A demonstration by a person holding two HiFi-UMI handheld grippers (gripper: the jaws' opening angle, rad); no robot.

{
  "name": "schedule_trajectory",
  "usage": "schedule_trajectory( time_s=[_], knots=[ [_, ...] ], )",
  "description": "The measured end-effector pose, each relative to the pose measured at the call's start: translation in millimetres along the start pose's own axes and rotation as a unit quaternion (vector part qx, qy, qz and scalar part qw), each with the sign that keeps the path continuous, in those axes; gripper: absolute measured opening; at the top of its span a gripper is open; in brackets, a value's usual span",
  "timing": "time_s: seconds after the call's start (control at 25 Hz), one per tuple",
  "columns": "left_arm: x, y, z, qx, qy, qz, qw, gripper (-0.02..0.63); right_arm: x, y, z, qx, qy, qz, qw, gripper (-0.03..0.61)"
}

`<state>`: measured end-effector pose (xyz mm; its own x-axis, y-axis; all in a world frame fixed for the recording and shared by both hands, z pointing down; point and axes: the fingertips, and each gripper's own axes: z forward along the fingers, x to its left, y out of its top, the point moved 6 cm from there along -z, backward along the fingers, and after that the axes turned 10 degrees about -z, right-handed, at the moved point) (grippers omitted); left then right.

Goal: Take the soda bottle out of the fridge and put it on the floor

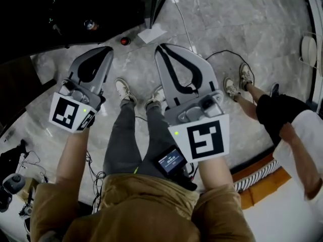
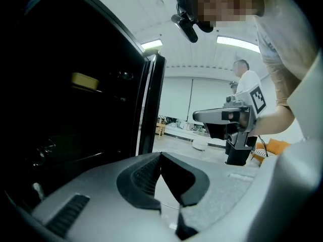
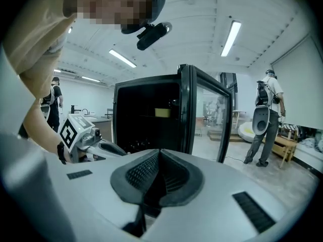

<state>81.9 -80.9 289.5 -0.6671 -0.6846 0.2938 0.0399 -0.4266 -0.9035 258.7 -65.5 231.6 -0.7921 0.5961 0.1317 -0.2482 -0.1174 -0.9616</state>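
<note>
Two hand-held grippers before an open fridge, seen from the head and from each gripper.

**Surroundings.** A dark fridge (image 3: 146,116) is shown with its glass door (image 3: 208,116) swung open to the right of the cabinet. A yellow label (image 3: 162,112) is seen on an inner shelf; the rest of the interior is too dark to be read. In the head view, the marbled floor (image 1: 227,24) is crossed by black cables (image 1: 222,53), and a white sheet (image 1: 151,34) lies at the foot of the door. A second person (image 1: 275,116) stands on the floor to the right, near an orange striped cushion (image 1: 262,178).

**Task object.** The soda bottle is not made out with certainty. A small dark thing with a red top (image 1: 125,41) stands on the floor just beside the white sheet, close before the fridge and well apart from both grippers; it may be the bottle seen from above.

**Grippers.** The left gripper (image 1: 107,49) and the right gripper (image 1: 160,47) are held side by side above the holder's legs, both pointed toward the fridge. The jaws of each are pressed together at the tips. Nothing is pinched between them and nothing is touched by either.
</note>
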Motion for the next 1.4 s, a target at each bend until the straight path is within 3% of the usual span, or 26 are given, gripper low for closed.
schedule_trajectory(
  time_s=[0.28, 0.6, 1.4],
  knots=[
    [3.7, 63.4, -47.6, -0.025, 0.041, 0.002, 0.9989, 0.002, 10.6, 75.9, -0.4, -0.014, 0.006, -0.012, 1.0, 0.003],
    [-19.7, 127.0, -81.2, -0.053, 0.051, 0.023, 0.997, 0.002, 10.2, 138.4, -18.9, -0.038, -0.011, -0.007, 0.999, 0.003],
    [-65.0, 218.4, -151.1, -0.115, 0.095, 0.046, 0.9878, 0.002, 14.2, 232.3, -68.2, -0.097, -0.033, 0.013, 0.995, 0.003]
  ],
)
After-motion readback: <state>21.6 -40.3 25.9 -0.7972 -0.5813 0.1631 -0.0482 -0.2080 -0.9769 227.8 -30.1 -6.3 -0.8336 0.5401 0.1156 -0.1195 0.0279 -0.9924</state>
